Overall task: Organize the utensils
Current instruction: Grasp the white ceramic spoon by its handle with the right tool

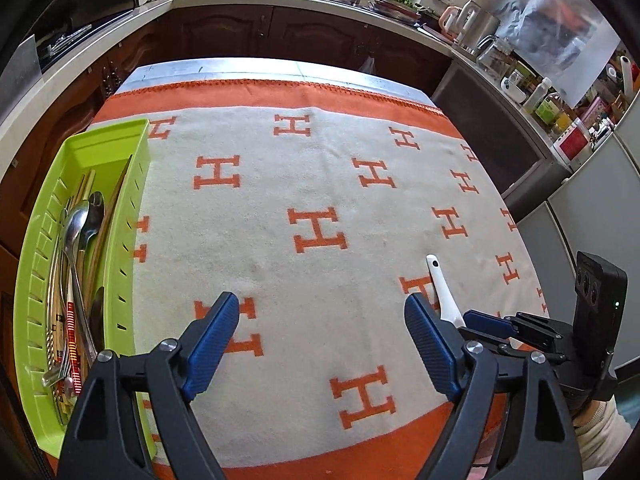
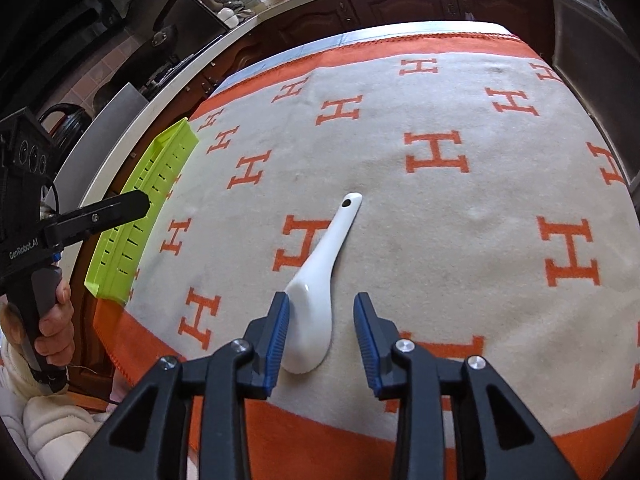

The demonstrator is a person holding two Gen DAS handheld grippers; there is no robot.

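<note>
From the left wrist, the left tool hangs wide and empty over the counter, the green tray of cutlery beside it. From the right wrist, the right tool stands half-wide around the white spoon bowl, left pad touching; the glazed, off-centre bowl may slip or twist out on closing

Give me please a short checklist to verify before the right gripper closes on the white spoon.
1. Right gripper jaws open: ok.
2. White spoon bowl between the jaws: ok, though it sits against the left jaw, off centre.
3. Spoon lying flat on the blanket, nothing on top of it: ok.
4. Left gripper open and holding nothing: ok.
5. Green tray within view, with room for the spoon: cannot tell; it already holds metal spoons and chopsticks.
6. Jaws low enough to catch the bowl: cannot tell.
</note>
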